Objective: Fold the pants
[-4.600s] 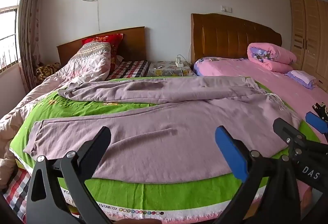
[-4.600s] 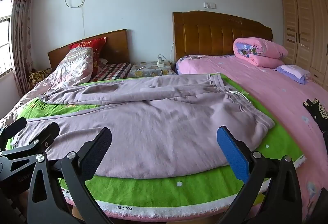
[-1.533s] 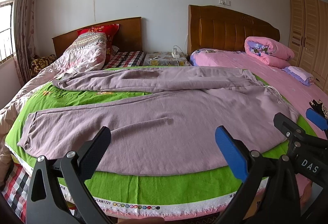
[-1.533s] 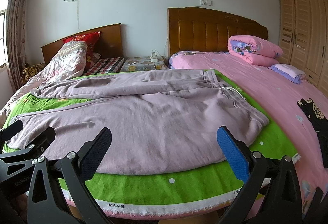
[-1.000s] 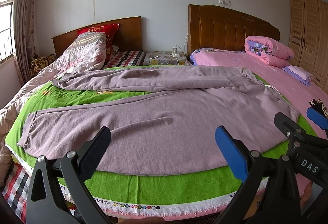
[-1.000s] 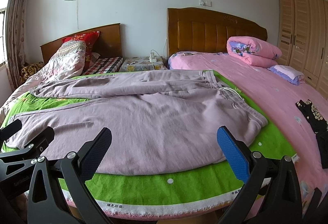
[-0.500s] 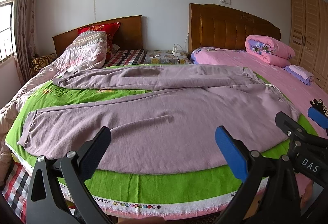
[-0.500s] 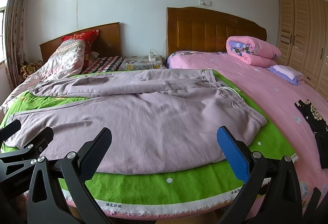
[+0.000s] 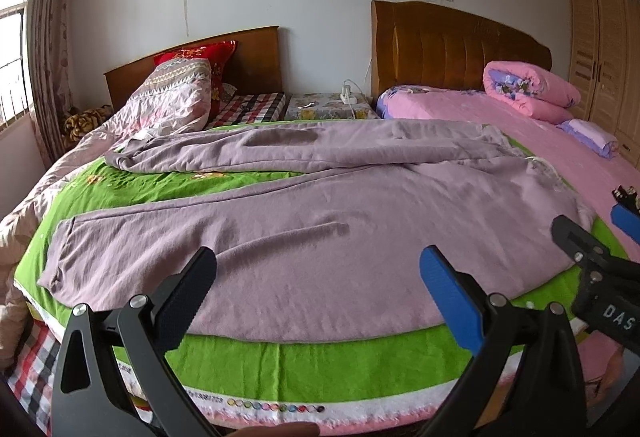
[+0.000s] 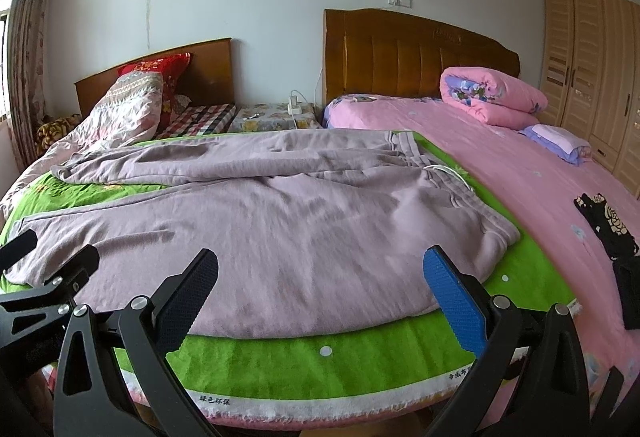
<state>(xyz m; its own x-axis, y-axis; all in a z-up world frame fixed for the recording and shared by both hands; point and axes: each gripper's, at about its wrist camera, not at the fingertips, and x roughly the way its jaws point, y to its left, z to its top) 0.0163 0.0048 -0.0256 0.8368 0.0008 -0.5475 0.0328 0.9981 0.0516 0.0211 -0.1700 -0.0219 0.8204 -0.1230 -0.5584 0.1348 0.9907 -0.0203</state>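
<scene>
i hold the left gripper (image 9: 318,283) and right gripper (image 10: 320,283) wide open and empty above the mauve pants (image 9: 320,233) spread flat on the green blanket (image 9: 320,369), pink bed (image 10: 520,173) alongside.

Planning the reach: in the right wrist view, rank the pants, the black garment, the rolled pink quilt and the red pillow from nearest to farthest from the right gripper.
1. pants, straight ahead
2. black garment, right
3. rolled pink quilt, far right
4. red pillow, far left; too close to the quilt to rank

right gripper open.
</scene>
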